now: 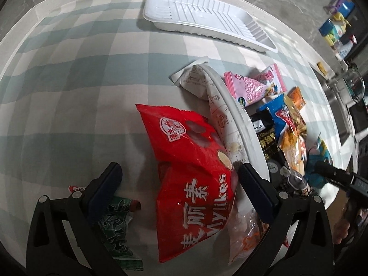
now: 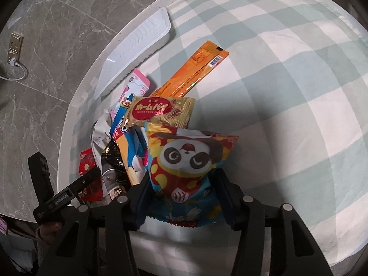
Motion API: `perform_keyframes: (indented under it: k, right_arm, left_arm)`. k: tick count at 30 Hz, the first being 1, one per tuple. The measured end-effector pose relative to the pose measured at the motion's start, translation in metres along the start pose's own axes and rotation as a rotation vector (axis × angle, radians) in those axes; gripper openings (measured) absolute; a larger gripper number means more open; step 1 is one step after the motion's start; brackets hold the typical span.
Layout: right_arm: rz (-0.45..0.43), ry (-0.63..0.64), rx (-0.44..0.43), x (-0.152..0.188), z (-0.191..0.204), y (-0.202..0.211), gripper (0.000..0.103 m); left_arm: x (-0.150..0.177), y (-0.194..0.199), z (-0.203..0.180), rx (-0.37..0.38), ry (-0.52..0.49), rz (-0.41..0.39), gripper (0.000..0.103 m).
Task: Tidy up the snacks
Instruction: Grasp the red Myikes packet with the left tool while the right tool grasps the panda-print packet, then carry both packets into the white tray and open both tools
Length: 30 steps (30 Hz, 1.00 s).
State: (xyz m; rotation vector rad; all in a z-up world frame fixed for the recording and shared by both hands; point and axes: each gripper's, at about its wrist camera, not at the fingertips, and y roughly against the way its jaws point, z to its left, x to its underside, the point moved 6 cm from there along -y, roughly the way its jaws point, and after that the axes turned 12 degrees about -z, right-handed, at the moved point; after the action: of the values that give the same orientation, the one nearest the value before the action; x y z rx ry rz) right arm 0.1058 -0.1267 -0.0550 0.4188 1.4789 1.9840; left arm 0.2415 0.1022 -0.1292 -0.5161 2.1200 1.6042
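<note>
In the left wrist view my left gripper (image 1: 179, 174) is open, its fingers either side of a red Mylikes snack bag (image 1: 191, 174) that lies on the checked cloth; the pads do not touch it. A white paper-wrapped snack (image 1: 207, 92) and a pile of packets (image 1: 285, 124) lie to its right. In the right wrist view my right gripper (image 2: 181, 179) is shut on a blue panda snack bag (image 2: 186, 161). Beyond it lie a gold biscuit packet (image 2: 158, 110), an orange stick packet (image 2: 195, 69) and a pink packet (image 2: 135, 85). An empty white tray (image 1: 202, 16) sits at the far table edge.
A green wrapper (image 1: 115, 220) lies under the left finger. The round table's rim (image 2: 69, 119) is left of the pile, with marble floor (image 2: 46, 46) and a power strip (image 2: 15, 46) beyond. Shelves with colourful items (image 1: 338, 27) stand at the far right.
</note>
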Motion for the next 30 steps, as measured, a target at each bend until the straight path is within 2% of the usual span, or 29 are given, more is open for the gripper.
perform_keyframes:
  k: [2, 4, 5, 6, 8, 10, 12, 21, 27, 30]
  right_arm:
    - [0.002, 0.001, -0.003, 0.000, 0.001, 0.000, 0.052]
    - [0.002, -0.002, -0.010, 0.000, 0.001, 0.001, 0.050]
    - [0.003, -0.007, -0.016, 0.000, 0.001, 0.001, 0.049]
    - [0.005, -0.012, -0.022, 0.000, 0.000, 0.001, 0.048]
    - [0.009, -0.030, -0.034, 0.001, -0.002, 0.002, 0.046]
    - [0.006, -0.042, -0.053, 0.000, -0.003, 0.004, 0.041]
    - [0.010, -0.069, -0.074, -0.001, -0.005, 0.007, 0.040]
    - [-0.012, -0.166, -0.166, -0.013, -0.005, 0.024, 0.038]
    - [-0.033, -0.185, -0.227, -0.043, 0.013, 0.026, 0.038]
    - [-0.046, -0.173, -0.252, -0.062, 0.026, 0.025, 0.038]
  left_arm:
    - [0.001, 0.000, 0.000, 0.006, -0.009, 0.011, 0.101]
    - [0.003, 0.004, -0.001, 0.010, -0.017, 0.012, 0.092]
    - [0.002, 0.006, -0.001, 0.018, -0.019, 0.011, 0.076]
    - [0.003, 0.009, 0.000, 0.026, -0.020, 0.011, 0.050]
    - [0.004, 0.012, 0.004, -0.001, -0.041, 0.018, 0.037]
    - [0.004, 0.013, 0.006, 0.009, -0.042, 0.024, 0.034]
    - [0.003, 0.017, 0.007, 0.025, -0.030, 0.020, 0.029]
    - [-0.015, 0.050, 0.015, 0.062, -0.036, -0.018, 0.028]
    - [-0.049, 0.069, 0.009, 0.113, -0.024, -0.070, 0.028]
    - [-0.071, 0.067, 0.003, 0.137, -0.030, -0.081, 0.028]
